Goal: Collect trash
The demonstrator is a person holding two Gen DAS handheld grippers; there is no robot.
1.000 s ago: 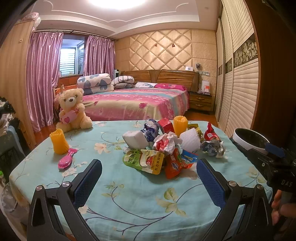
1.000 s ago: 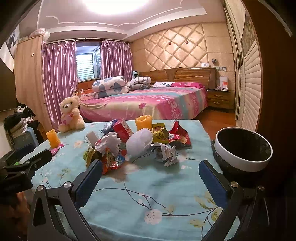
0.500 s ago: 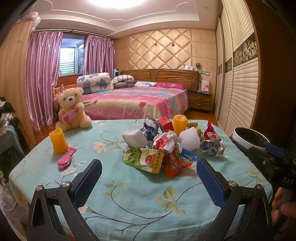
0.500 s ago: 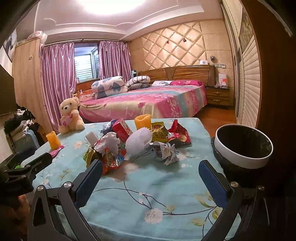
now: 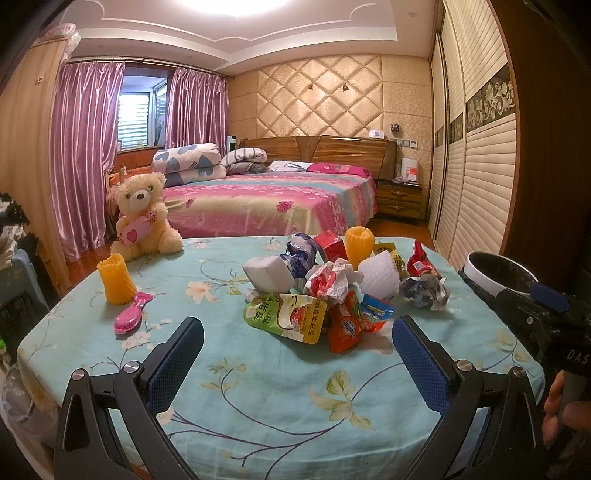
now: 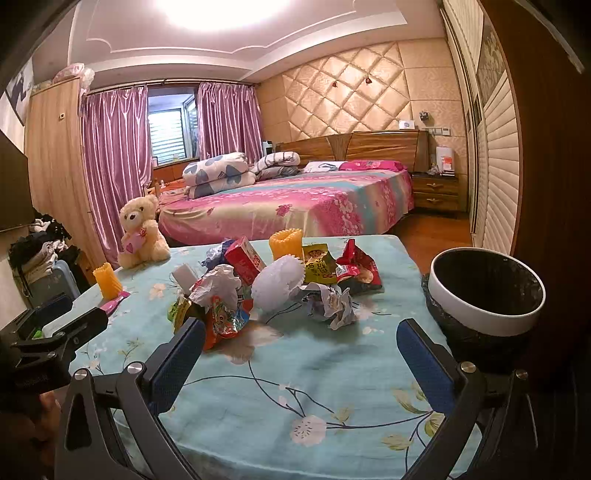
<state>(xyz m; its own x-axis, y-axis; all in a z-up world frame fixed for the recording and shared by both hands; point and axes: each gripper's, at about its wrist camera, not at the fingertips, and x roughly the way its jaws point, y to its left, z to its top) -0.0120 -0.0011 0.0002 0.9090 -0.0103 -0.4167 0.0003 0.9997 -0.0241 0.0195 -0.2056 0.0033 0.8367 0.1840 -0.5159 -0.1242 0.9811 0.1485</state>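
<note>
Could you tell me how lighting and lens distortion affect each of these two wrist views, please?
Left wrist view: the ceiling light blows out to white, the wardrobe doors bow from fisheye, and the trash pile is sharp with a soft shadow. Right wrist view: same glare overhead, dark vignetted corners, a curved table edge, and a shadowed bin interior.

Trash pile [image 5: 332,291] and bin [image 6: 487,291]
Crumpled wrappers and pouches heaped mid-table; the white-rimmed, black-lined bin stands open at the table's right edge.
</note>
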